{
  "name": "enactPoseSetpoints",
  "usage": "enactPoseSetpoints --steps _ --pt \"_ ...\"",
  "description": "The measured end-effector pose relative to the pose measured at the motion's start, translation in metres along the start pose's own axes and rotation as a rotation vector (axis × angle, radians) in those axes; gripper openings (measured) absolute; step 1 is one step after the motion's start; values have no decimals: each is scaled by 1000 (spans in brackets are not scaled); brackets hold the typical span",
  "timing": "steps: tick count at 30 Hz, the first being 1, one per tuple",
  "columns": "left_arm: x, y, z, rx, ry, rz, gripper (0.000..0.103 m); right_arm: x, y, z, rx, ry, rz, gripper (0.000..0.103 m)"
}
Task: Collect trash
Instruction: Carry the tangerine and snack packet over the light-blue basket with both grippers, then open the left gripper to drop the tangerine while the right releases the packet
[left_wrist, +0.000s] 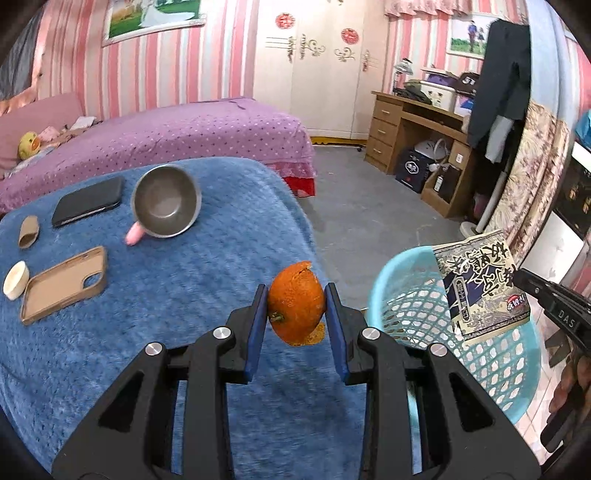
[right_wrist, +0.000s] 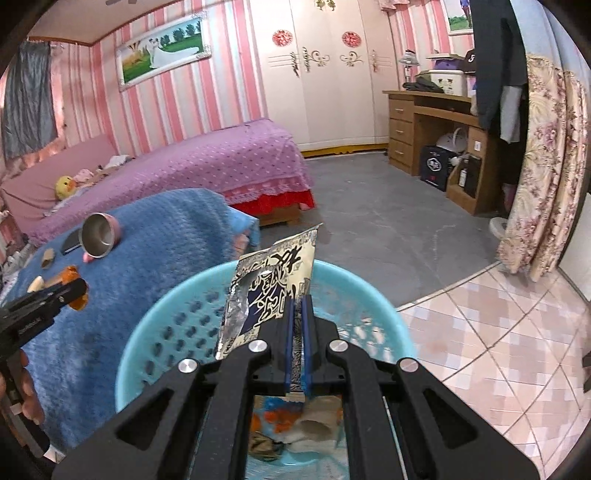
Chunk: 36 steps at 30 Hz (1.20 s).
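Both grippers were right up in our faces, each loaded with a piece of rubbish. We had the big turquoise basket (right_wrist: 140, 354) parked on the floor just beside the blue-blanketed counter (left_wrist: 110, 369), and it already had some scraps in the bottom, orange bits and crumpled stuff as far as we could tell.

Our right gripper (right_wrist: 298, 347) had its fingers (right_wrist: 289, 343) pinched nearly flat on a printed snack wrapper (right_wrist: 273, 280), which stood up over the basket's mouth. From the left wrist view the same wrapper (left_wrist: 480, 284) hung over the far rim, so we reckoned that one was basically at the drop point.

Our left gripper (left_wrist: 296, 314) had its fingers (left_wrist: 258, 325) at a narrow gap, clamped on either side of an orange peel (left_wrist: 295, 308), the hollow half-shell kind with the stem end still on. That one hung over the counter's edge, near the basket but not over it yet.

So we were at the carry-and-dump step. Our guess for the next move: let the right fingers go so the wrapper falls inside, and swing the left across until the peel is over the opening before releasing, otherwise it lands on the floor.

Back on the counter we had a steel bowl (left_wrist: 166, 201) tipped on its side, a dark phone (left_wrist: 88, 201), a tan phone case (left_wrist: 64, 284), a cardboard roll (left_wrist: 28, 232) and a small white cap (left_wrist: 15, 279). The roll looked like trash to us, the cap maybe.
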<state>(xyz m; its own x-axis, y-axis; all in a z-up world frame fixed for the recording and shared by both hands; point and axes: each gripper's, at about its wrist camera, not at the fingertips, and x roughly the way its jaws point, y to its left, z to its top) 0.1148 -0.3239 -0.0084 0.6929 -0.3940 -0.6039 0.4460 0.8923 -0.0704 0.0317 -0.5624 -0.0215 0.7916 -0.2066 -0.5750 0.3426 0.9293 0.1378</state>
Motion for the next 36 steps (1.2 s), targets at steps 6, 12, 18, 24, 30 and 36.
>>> enactPoseSetpoints --steps 6,12,18,24,30,36 --pt "4 -35 8 42 -6 -38 30 3 -12 -3 -8 18 -52 5" --pt "9 -70 14 96 -9 -78 30 3 -17 -4 -47 26 -111 5" --pt "25 -96 14 147 22 -104 30 2 -17 -3 -61 33 -132 5" --pt "39 -95 13 150 56 -101 59 1 -21 -2 -38 33 -124 5" --pt "37 -87 11 158 31 -26 85 0 -22 -2 -29 35 -121 5" --pt "28 -69 9 149 11 13 91 1 -19 -1 -30 44 -121 8"
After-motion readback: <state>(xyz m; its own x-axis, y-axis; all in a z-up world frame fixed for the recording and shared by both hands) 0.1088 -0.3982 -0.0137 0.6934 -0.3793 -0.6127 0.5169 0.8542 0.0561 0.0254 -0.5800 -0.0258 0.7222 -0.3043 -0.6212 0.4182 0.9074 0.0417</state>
